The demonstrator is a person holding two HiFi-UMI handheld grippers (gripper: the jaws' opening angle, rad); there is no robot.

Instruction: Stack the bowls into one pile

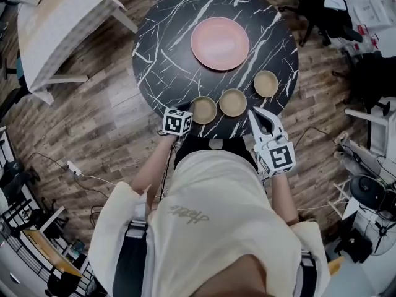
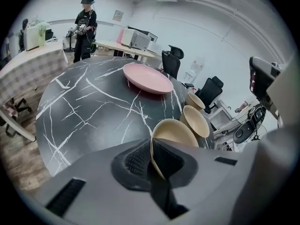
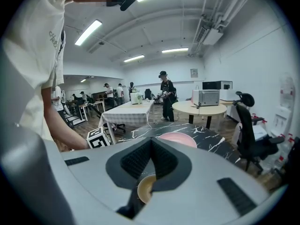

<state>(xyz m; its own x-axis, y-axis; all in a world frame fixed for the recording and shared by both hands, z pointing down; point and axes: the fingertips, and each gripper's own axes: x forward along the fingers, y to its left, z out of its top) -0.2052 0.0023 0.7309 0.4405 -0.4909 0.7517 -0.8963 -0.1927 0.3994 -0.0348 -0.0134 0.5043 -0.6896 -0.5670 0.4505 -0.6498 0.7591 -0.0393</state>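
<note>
- Closest in, the person's cream shirt [image 1: 210,209] fills the bottom of the head view. Both arms reach out to the near rim of the round black marble table [image 1: 161,67].
- Three tan bowls sit in an arc along that rim. The left bowl [image 1: 203,109] is at 6 o'clock of the tabletop, the middle bowl [image 1: 233,102] at about 5, and the right bowl [image 1: 266,83] at about 4. None is nested in another yet; each stands just beside its neighbour.
- Up the table, a pink plate [image 1: 219,43] lies alone a little toward 12 from the centre, well apart from the bowls.
- On the left bowl's 8 o'clock side, the left gripper [image 2: 151,149] has its jaws clamped on the thin rim. The bowl's wall runs straight between the ribbed pads.
- At 5 o'clock, just off the table edge, hangs the right gripper [image 3: 151,142]. Its jaws are together at the tips with nothing pinched, and a bowl shows past them, lower down and untouched.
- As I read it, the step in hand is the first pick-up. The grip is made, but I cannot tell whether the bowl has left the table.
- Next, the left bowl needs raising clear and carrying toward 3 o'clock over the middle bowl. It then needs lowering level so it seats inside before the jaws let go.
- Pinched at one edge only, the bowl may tip or swing, so a slow lift seems wise.
</note>
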